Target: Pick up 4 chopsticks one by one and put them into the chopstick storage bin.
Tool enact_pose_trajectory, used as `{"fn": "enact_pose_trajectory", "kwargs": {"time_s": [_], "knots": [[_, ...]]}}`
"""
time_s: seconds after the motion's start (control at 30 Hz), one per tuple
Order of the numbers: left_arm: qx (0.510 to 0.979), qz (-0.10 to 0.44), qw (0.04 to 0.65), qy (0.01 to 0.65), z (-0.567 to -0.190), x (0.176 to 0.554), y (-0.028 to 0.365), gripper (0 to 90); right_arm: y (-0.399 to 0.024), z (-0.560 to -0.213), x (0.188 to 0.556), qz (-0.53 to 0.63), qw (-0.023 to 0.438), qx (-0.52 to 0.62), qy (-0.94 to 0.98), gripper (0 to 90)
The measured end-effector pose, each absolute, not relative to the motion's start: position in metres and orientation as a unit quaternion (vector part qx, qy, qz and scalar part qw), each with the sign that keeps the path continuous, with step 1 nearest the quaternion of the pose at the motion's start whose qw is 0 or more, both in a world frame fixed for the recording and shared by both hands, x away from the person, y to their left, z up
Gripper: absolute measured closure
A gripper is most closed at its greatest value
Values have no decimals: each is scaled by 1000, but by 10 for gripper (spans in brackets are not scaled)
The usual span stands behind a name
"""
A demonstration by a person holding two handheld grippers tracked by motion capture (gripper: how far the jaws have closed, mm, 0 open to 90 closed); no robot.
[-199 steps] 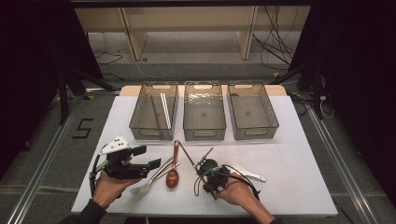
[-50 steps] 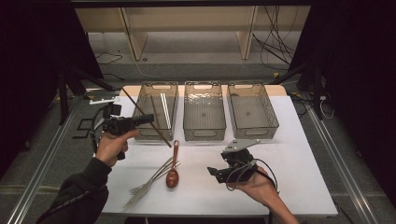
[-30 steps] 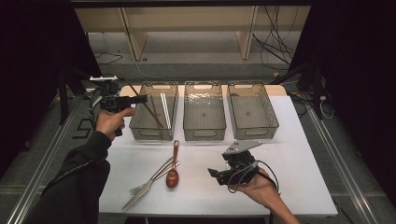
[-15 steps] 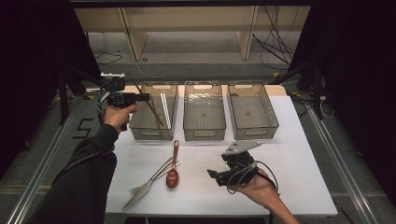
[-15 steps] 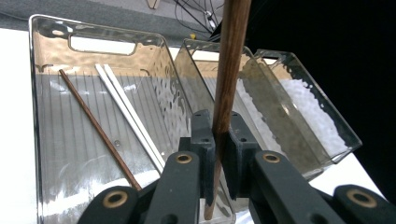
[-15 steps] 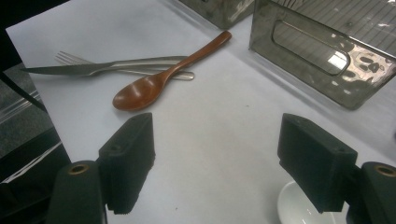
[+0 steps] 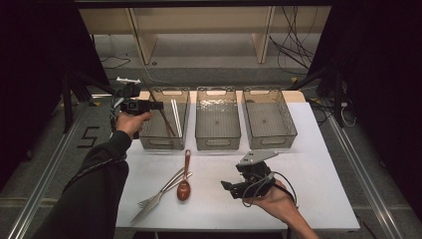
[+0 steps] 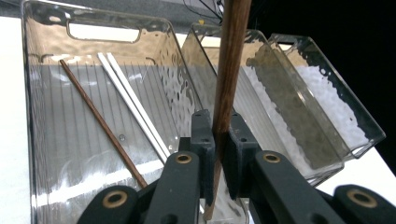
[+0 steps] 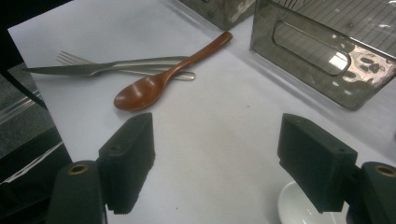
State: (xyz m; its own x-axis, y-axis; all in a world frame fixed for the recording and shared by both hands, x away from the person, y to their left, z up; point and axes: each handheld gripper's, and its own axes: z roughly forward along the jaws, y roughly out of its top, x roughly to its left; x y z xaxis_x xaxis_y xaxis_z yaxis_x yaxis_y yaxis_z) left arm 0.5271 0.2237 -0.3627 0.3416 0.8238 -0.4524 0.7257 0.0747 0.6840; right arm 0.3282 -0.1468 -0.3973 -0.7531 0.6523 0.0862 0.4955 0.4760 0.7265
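- Nearest, the person's right hand (image 7: 278, 201) rests low on the white surface (image 7: 318, 164), palm up under the right tool (image 7: 230, 188), which lies level and points toward the cutlery.
- In the right gripper view the right tool (image 9: 217, 154) has its jaws spread wide with bare surface between them; it holds nothing and touches nothing. A bit of a white dish (image 9: 299, 207) shows under one jaw.
- Just ahead of those jaws lies a brown wooden spoon (image 9: 163, 81), bowl toward the tool, its handle crossing a metal fork (image 9: 98, 65) that lies beside it; from above the spoon (image 7: 184, 178) and fork (image 7: 159, 195) sit in front of the bins.
- Farther off, the left arm in a dark sleeve (image 7: 94, 189) stretches forward and to the left, the left hand (image 7: 130, 122) raised at the left bin's outer edge.
- The left tool (image 7: 158, 105) points level across the left bin (image 7: 149, 142); its jaws are clamped tight on a brown chopstick (image 7: 166, 122).
- In the left gripper view that chopstick (image 8: 229, 79) stands nearly upright between the left tool's (image 8: 219, 140) jaws, slanting over the bin (image 8: 42, 56).
- On the bin's floor lie a second brown chopstick (image 8: 100, 123) and a pair of white chopsticks (image 8: 133, 109).
- Beyond sit the middle bin (image 7: 217, 142) and the right bin (image 7: 293, 124), side by side.
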Motion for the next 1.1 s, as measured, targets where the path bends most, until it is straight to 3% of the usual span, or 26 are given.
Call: {"fn": "enact_pose_trajectory", "kwargs": {"time_s": [1.1], "knots": [[700, 40, 423, 574, -388, 530, 210, 804, -146, -397, 329, 384, 99, 334, 855, 282]]}}
